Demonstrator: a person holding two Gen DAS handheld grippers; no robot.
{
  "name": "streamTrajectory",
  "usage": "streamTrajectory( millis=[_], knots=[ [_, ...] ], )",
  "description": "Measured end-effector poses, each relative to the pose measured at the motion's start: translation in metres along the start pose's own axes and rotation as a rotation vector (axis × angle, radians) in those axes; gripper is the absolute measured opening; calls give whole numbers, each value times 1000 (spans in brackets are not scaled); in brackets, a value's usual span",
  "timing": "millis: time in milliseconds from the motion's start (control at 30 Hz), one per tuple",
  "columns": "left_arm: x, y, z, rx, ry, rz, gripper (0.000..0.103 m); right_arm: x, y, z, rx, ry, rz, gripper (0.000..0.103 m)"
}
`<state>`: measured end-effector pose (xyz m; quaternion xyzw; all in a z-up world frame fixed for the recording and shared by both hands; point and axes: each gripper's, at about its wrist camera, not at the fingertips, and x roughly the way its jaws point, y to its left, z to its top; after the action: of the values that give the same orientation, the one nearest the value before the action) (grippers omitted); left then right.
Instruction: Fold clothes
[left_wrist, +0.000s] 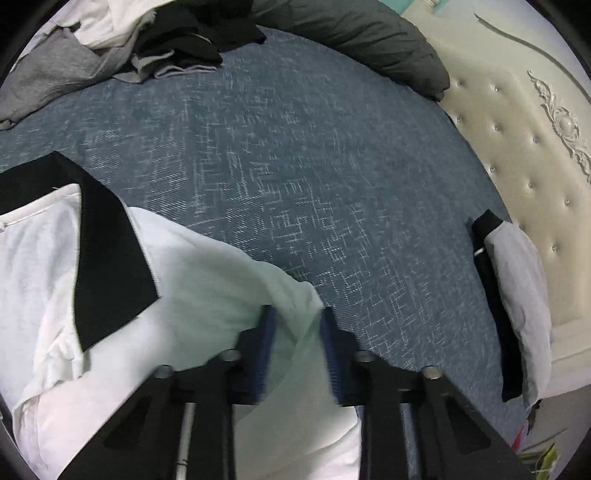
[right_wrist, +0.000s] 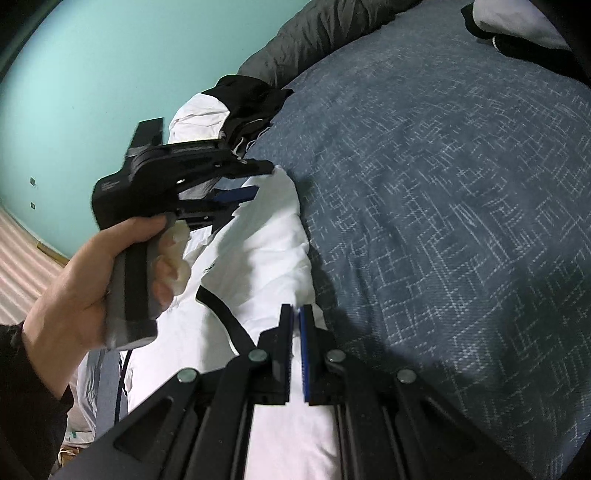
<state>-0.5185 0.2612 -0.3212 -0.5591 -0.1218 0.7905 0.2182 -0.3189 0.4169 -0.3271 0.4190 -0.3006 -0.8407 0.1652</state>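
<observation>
A white shirt (left_wrist: 207, 280) with a black collar band (left_wrist: 107, 258) lies bunched on the blue bedspread (left_wrist: 314, 166). At the bottom of the left wrist view, my left gripper (left_wrist: 295, 325) has a fold of the shirt's white cloth pinched between its blue pads. In the right wrist view the same shirt (right_wrist: 266, 258) runs along the bed's edge. My right gripper (right_wrist: 296, 314) is shut on its near edge, with a sliver of white cloth between the pads. A hand (right_wrist: 92, 288) holds the left gripper (right_wrist: 258, 181) at the shirt's far end.
A heap of grey, white and black clothes (left_wrist: 110, 48) lies at the far left of the bed. A dark grey pillow (left_wrist: 369, 40) sits at the back. A folded black-and-white garment (left_wrist: 513, 295) rests by the cream tufted headboard (left_wrist: 524, 147). A teal wall (right_wrist: 92, 74) stands behind.
</observation>
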Motion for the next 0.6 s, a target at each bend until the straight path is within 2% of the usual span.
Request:
streamTrajectory(
  millis=[67,233,367,600],
  knots=[
    [-1,0,3,-7,-16,1,3,0,0,0,0,1,2,3],
    [-4,-1,13,7,-54,23,3,-3,-4,-2,7,-1,1,3],
    [-2,5,22,-20,-79,37,3,-5,-5,-4,-2,-8,-14,3],
    [2,10,21,-36,-78,45,3,-5,-9,-6,13,0,-20,2]
  ],
)
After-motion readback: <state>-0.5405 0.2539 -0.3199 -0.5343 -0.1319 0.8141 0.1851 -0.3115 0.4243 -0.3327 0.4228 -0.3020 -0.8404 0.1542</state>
